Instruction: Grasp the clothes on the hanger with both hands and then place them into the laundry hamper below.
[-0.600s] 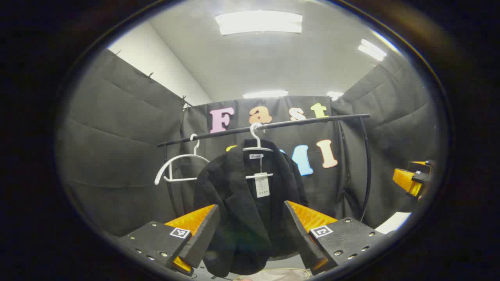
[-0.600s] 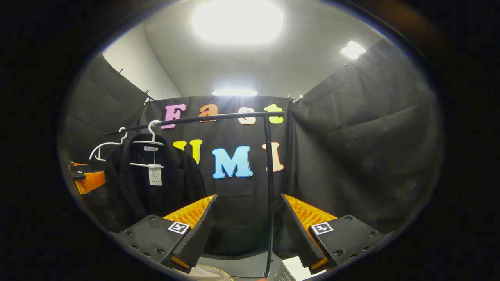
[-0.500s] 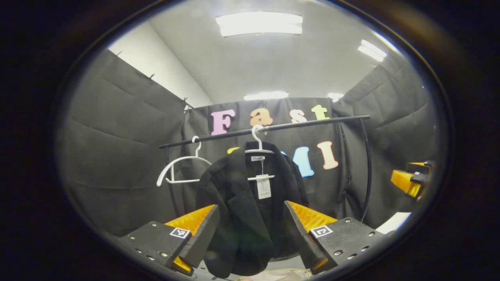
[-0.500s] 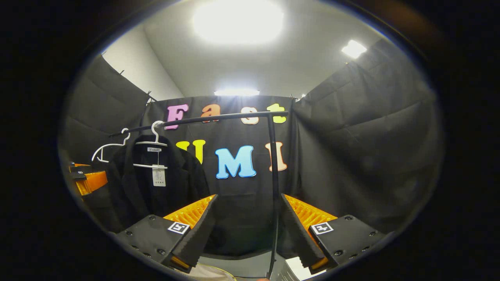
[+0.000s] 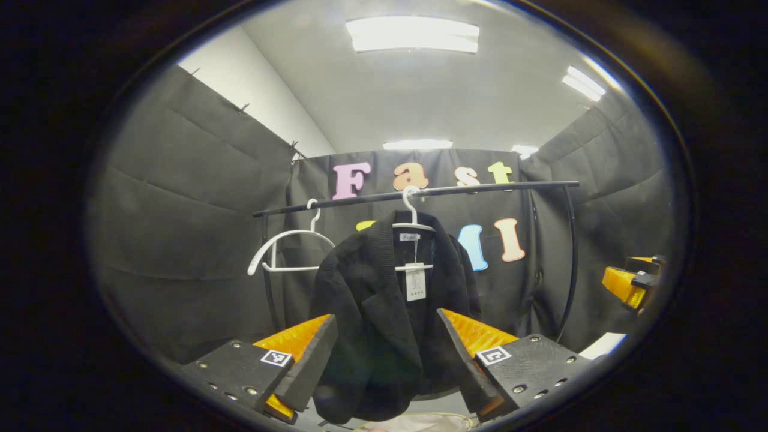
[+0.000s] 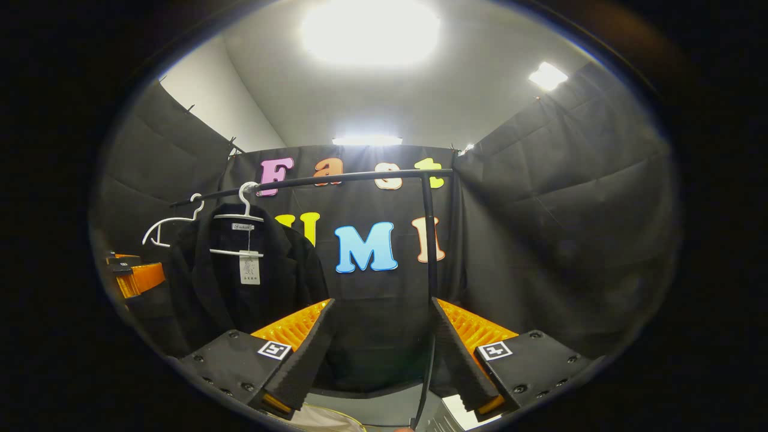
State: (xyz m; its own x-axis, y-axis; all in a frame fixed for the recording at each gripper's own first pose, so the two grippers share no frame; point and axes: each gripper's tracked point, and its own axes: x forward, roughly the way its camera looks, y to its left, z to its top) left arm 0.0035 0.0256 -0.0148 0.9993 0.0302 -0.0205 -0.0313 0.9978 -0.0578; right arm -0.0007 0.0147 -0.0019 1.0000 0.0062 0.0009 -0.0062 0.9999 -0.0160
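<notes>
A black garment rail [image 5: 420,193] spans the booth, its horizontal bar running across both views and its right upright [image 6: 430,252] standing straight down in the right gripper view. From the bar hangs a black jacket [image 5: 384,318] on a white hanger [image 5: 413,223], with a paper tag [image 5: 415,281] dangling at its open collar. The jacket hangs free, its hem reaching low between the fingers of the left tool [image 5: 387,360] as seen in the left gripper view; it sits farther off than the fingers and neither finger touches it. In the right gripper view the same jacket [image 6: 240,282] hangs well to the left of the right tool [image 6: 384,357].

An empty white hanger [image 5: 288,252] hangs on the bar just to the left of the jacket.

The left tool stands with its two fingers spread wide apart, nothing between them. The right tool is likewise spread wide and holds nothing; the rail's upright passes behind the gap between its fingers.

At the far right edge of the left gripper view the right tool [image 5: 630,282] shows small, and at the far left edge of the right gripper view the left tool [image 6: 135,276] shows beside the jacket's sleeve.

A pale rim [image 5: 420,420] shows at the very bottom of the left gripper view, under the jacket's hem; what it belongs to cannot be told.
</notes>
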